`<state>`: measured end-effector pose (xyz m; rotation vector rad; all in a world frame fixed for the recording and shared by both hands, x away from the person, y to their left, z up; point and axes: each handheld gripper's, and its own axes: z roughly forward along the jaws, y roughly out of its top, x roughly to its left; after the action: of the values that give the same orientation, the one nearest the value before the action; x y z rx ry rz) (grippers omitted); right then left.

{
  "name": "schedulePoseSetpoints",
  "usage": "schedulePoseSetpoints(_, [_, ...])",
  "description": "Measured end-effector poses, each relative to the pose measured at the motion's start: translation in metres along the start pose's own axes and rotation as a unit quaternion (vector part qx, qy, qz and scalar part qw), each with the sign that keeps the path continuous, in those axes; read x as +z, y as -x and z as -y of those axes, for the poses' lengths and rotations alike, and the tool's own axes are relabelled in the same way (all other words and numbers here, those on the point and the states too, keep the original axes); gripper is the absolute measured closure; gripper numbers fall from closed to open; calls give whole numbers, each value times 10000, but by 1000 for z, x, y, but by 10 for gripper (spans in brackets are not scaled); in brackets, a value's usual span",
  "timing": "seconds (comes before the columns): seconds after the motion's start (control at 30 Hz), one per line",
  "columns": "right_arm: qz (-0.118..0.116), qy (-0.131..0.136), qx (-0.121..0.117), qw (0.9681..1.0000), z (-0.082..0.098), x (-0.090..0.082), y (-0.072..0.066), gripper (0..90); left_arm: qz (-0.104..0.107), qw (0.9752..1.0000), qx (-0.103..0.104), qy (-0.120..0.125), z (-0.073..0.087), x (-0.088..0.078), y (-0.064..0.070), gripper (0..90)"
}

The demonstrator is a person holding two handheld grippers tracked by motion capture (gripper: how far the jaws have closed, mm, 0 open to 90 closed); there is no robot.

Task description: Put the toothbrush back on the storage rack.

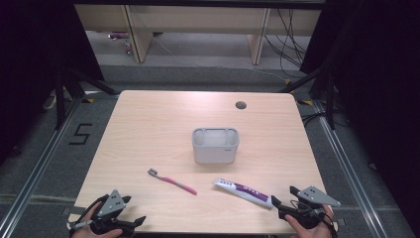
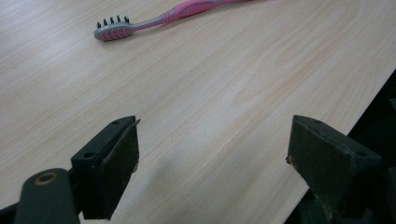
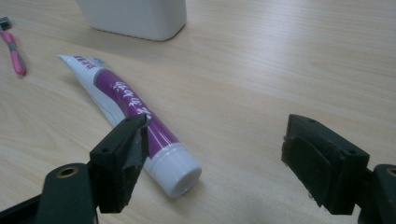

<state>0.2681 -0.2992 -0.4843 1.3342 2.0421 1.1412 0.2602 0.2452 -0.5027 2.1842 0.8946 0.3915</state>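
Near the right gripper (image 1: 281, 194), toothpaste tube (image 1: 243, 191), toothbrush (image 1: 172, 181) beyond

Floor marking: the numeral 5 (image 1: 80, 134) in black tape, on the grey floor beyond the left gripper (image 1: 130, 210). Toothpaste tube (image 3: 130, 112), just ahead of the right gripper (image 3: 215, 154): white characters on a purple band, not legible

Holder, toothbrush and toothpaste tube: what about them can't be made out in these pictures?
- Holder: its inside is too small to read in the high view; the top edge of the right gripper view cuts it off.
- Toothbrush: the left gripper view's top edge cuts its handle.
- Toothpaste tube: its print is too small to read, and a jaw covers part of it in the right gripper view.
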Motion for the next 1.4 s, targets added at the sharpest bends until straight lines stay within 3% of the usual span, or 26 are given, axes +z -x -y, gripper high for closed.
schedulePoseSetpoints(0.1, [-26, 3, -24, 10000, 0, 1, 1, 240, -23, 10000, 33, -37, -1, -1, -1, 161])
schedulePoseSetpoints(0.17, [-74, -90, 144, 9998, 1, 0, -1, 243, 23, 10000, -77, 33, -1, 0, 0, 161])
schedulePoseSetpoints(0.2, [-34, -61, 52, 10000, 1, 0, 1, 245, 4, 9999, -135, 46, -1, -1, 1, 161])
schedulePoseSetpoints(0.27, [-57, -21, 72, 10000, 1, 1, 1, 247, -207, 9996, -93, 165, -3, -2, 0, 173])
schedulePoseSetpoints(0.3, [-47, -52, 68, 10000, 1, 1, 0, 249, -217, 9996, -23, 172, -6, -5, 0, 186])
schedulePoseSetpoints(0.37, [-68, -60, 117, 9999, 1, 1, 0, 250, -108, 9991, -157, 367, -10, -5, 3, 227])
schedulePoseSetpoints(0.4, [6, -30, -14, 10000, 1, 2, 1, 250, -50, 9993, -155, 325, -12, -6, 3, 240])
schedulePoseSetpoints(0.43, [-13, -6, -18, 10000, 1, 3, 1, 251, 47, 9985, -255, 474, -13, -3, 6, 272])
schedulePoseSetpoints(0.53, [1, 8, -79, 10000, 1, 3, 1, 252, 161, 9990, -175, 377, -18, 0, 6, 358])
schedulePoseSetpoints(0.57, [-7, 13, -76, 10000, 1, 4, 1, 252, 190, 9980, -275, 529, -19, 3, 8, 394])
schedulePoseSetpoints(0.77, [-11, -42, -32, 10000, 2, 4, 2, 253, 271, 9977, 13, 623, -37, 10, 10, 664])
schedulePoseSetpoints(0.83, [3, -45, -64, 10000, 2, 4, 2, 255, 226, 9982, 157, 533, -42, 14, 9, 749])
schedulePoseSetpoints(0.87, [-18, -33, -63, 10000, 2, 5, 2, 256, 275, 9978, 128, 587, -46, 19, 11, 787])
schedulePoseSetpoints(0.9, [-51, -62, -20, 10000, 2, 4, 1, 257, 306, 9978, 259, 519, -49, 22, 10, 825])
schedulePoseSetpoints(0.97, [5, -131, -104, 9999, 1, 2, 1, 257, 366, 9975, 242, 551, -56, 28, 12, 876])
schedulePoseSetpoints(1.03, [16, -126, -102, 9999, 1, 2, 2, 258, 367, 9974, 359, 497, -64, 33, 13, 893])
schedulePoseSetpoints(1.07, [-60, -149, 132, 9998, 3, 3, -1, 259, 354, 9975, 392, 472, -67, 35, 14, 894])
schedulePoseSetpoints(1.17, [-17, -85, -44, 10000, 2, 2, 3, 260, 481, 9969, 413, 458, -78, 44, 17, 895])
schedulePoseSetpoints(1.4, [-27, -85, -74, 9999, 2, 3, 3, 261, 629, 9966, 418, 316, -99, 69, 22, 896])
